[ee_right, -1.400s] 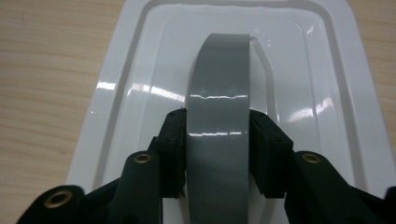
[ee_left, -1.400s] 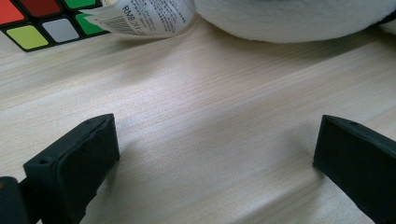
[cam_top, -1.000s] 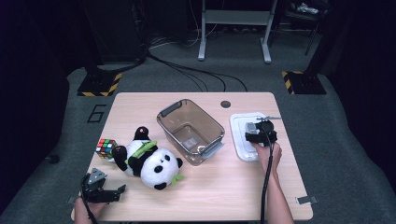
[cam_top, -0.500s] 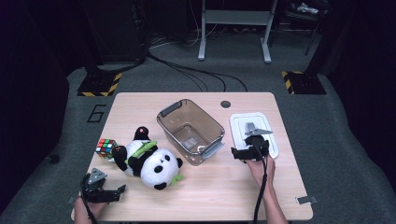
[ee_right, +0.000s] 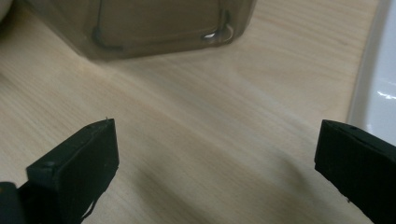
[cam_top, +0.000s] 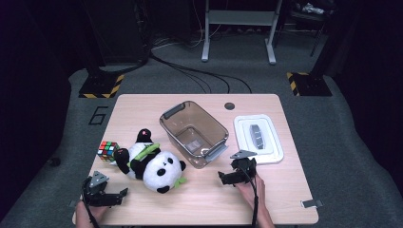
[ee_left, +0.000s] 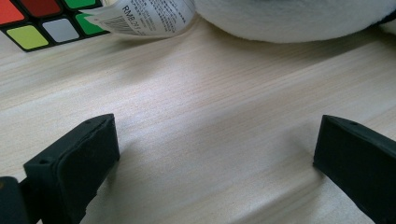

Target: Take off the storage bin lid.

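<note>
- The left claw (cam_top: 120,196) rests low at the near left corner of the worktop (cam_top: 280,194). Its jaws stand wide apart with only bare wood between them, and they point toward the plush panda (cam_top: 154,164).
- The right claw (cam_top: 228,174) hangs over the near middle of the worktop, just in front of the clear bin (cam_top: 209,119). Its jaws have just been opening and now gape fully, with nothing between them.
- The plush panda lies on its side just beyond the left claw, between the two claws but nearer the left one. It looks light, soft and squashy, so a pinch will probably sink in before it bites. A deep grip across the round body or the head should hold better than an arm or ear, which would let it dangle and swing. Its sewn-in paper label (ee_left: 144,16) is too flimsy to pull on.
- The colour cube (cam_top: 108,150) sits just left of the panda, close to its leg. It is hard and smooth-sided, so I would take it square across two flat faces, since a skewed pinch could twist a layer or let it slide out.
- The bin stands empty mid-worktop, set at an angle, touching nothing. It appears to be thin, stiff, slick plastic, light enough to skid if it is knocked.
- The white lid (cam_top: 273,151) lies flat to the right of the bin. The grey grip (cam_top: 256,136) at its centre is the obvious place to take hold.
</note>
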Motion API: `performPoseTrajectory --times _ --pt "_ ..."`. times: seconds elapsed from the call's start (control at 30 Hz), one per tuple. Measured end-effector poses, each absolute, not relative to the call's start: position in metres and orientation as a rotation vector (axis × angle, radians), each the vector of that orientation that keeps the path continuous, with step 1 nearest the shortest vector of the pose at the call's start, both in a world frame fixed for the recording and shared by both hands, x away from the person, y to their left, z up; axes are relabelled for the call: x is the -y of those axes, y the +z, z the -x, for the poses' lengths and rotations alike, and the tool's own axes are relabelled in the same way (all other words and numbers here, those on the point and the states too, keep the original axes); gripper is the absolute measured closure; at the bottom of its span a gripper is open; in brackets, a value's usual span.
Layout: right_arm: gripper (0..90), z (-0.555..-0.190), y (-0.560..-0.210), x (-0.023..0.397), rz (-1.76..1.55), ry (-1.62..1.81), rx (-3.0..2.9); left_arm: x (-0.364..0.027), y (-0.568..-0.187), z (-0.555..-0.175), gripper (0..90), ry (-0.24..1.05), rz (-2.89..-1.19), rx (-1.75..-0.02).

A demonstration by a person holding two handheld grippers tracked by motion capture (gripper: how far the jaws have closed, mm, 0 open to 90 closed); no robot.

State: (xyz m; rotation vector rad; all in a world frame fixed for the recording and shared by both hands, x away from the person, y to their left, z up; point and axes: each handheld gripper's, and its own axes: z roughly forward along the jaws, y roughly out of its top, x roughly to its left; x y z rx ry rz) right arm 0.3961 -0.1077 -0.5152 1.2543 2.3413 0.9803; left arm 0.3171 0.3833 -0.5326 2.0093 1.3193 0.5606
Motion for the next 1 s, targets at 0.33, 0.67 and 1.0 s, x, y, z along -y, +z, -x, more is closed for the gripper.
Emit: performPoseTrajectory --times 0.33,0.67,1.0 --pt "0.0 -0.389 -0.527 0.095 -1.197 0.943 -2.357 -0.383 -0.532 -0.317 0.0 0.561 -2.012 -1.321" --pt "0.0 -0.388 -0.527 0.095 -1.198 0.951 -2.355 -0.392 -0.517 -0.315 0.2 0.529 -1.981 -1.324" --pt "0.0 -0.388 -0.528 0.096 -1.196 0.957 -2.353 -0.387 -0.457 -0.315 0.1 0.514 -2.013 -1.221"
